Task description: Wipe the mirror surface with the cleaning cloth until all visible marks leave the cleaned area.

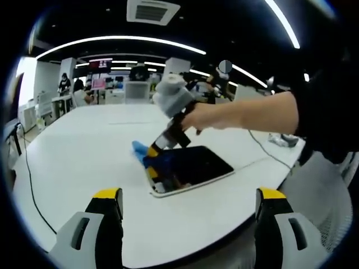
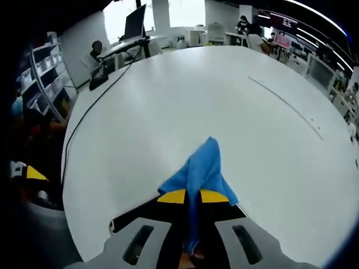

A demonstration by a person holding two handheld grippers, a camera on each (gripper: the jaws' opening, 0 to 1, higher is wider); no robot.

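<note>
A dark mirror [image 1: 196, 166] in a white frame lies flat on the white table [image 1: 84, 151]. In the left gripper view, a hand brings my right gripper [image 1: 157, 163] in from the right, tips down on the mirror's left end, pinching a blue cloth [image 1: 147, 155]. My left gripper [image 1: 189, 204] hovers short of the mirror, jaws wide apart with nothing between them. In the right gripper view, my right gripper [image 2: 193, 197] is shut on the blue cloth [image 2: 203, 165], which bunches forward past the yellow tips. A strip of the mirror [image 2: 132, 217] shows beneath the jaws.
A black cable [image 2: 84, 120] runs along the table's edge toward a monitor [image 2: 134, 22]. Another thin cable [image 1: 269, 154] crosses the table right of the mirror. A mesh chair back [image 1: 320, 185] stands near the right edge. People sit at far desks [image 1: 70, 89].
</note>
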